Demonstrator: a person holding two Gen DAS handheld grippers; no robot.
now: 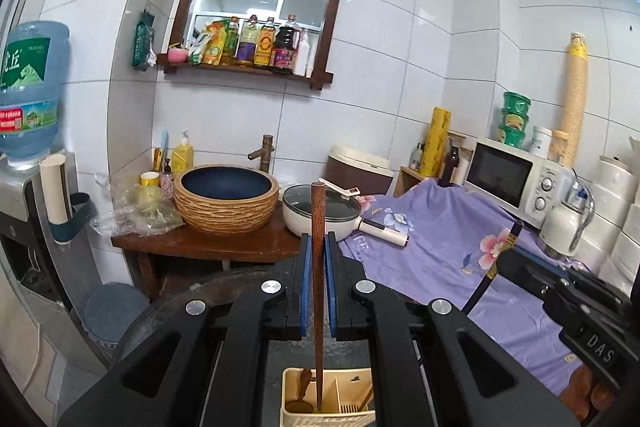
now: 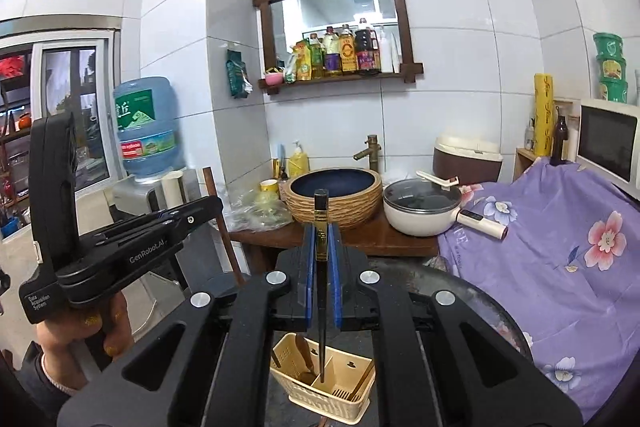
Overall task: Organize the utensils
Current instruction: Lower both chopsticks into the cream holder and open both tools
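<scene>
Cream plastic is the nearest thing in both wrist views: a slotted caddy (image 1: 328, 403) with several compartments stands low, under the tongs. In it there are already a wooden spoon (image 1: 300, 393) in the left compartment and a thin stick (image 1: 366, 398) leaning in the right one.

The left tongs (image 1: 319, 267) are closed tight on a brown wooden chopstick (image 1: 317, 227). The blue pads (image 1: 306, 283) press it from both sides. The chopstick stands almost upright; its top rises above the tongs and its lower end is down in the caddy, beside the spoon.

The right tongs (image 2: 321, 259) are closed in the same way on a black chopstick (image 2: 321, 223) with a gold band. It is also upright, and its tip points down into the caddy near the middle divider; I cannot tell if it touches the bottom. In the right wrist view a hand (image 2: 76, 327) holds the left device, at the left side.

Farther away, a purple flowered cloth (image 1: 440, 247) covers a surface at the right. Behind the tongs, a dark wooden worktop (image 1: 208, 247) carries a round blue basin (image 1: 226, 197) with a woven-looking outside, and a white pot (image 1: 320, 215) with a glass lid just beside it. A microwave (image 1: 516, 179) stands at the far right. On the tiled wall hangs a mirror (image 1: 260, 7) whose shelf holds bottles (image 1: 264, 45). A water bottle (image 1: 32, 87) stands at the left.
</scene>
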